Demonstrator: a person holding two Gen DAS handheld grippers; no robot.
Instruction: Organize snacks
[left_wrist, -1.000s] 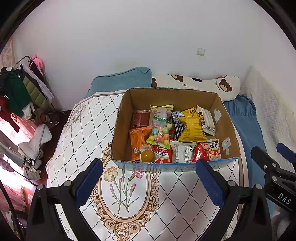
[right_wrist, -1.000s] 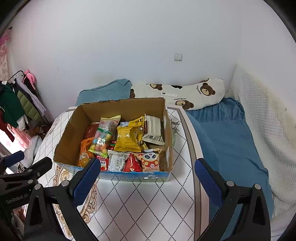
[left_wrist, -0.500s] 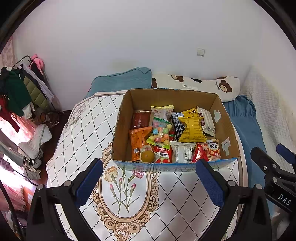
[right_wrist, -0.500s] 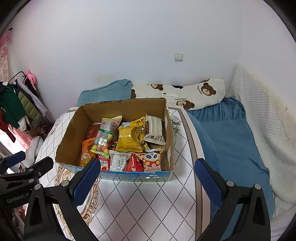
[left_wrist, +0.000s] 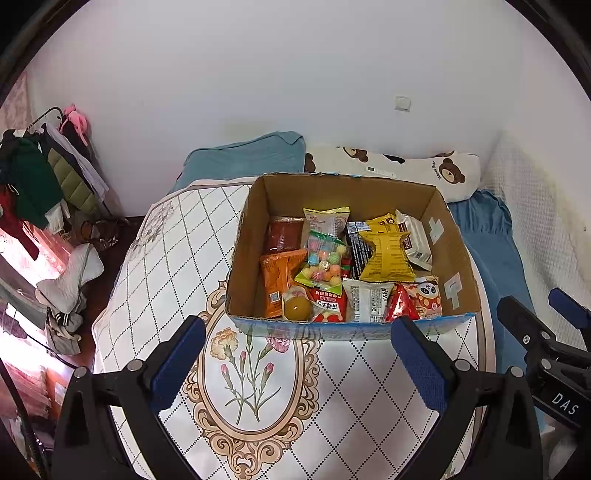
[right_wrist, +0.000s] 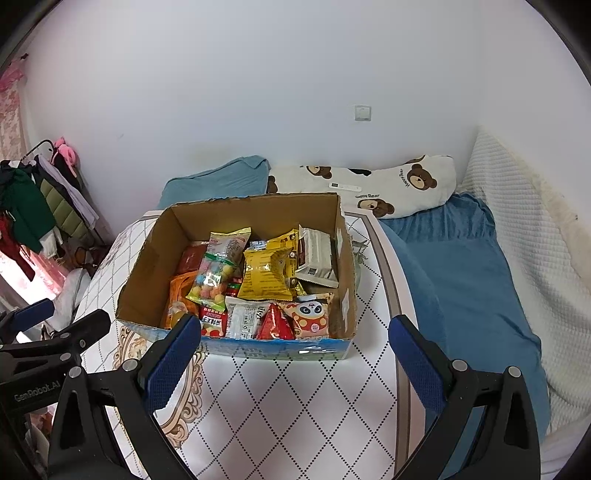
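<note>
An open cardboard box (left_wrist: 456, 236) sits upright on the patterned table, packed with snack packets: a yellow bag (left_wrist: 388, 254) near centre, a clear candy pouch (left_wrist: 323, 260), a panda-print packet (left_wrist: 426, 297) at front.

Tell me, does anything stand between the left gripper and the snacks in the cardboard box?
Only the box's near wall. The open left gripper hovers before it over the tablecloth; the yellow packet and candy bag lie uncovered, reachable from above.
</note>
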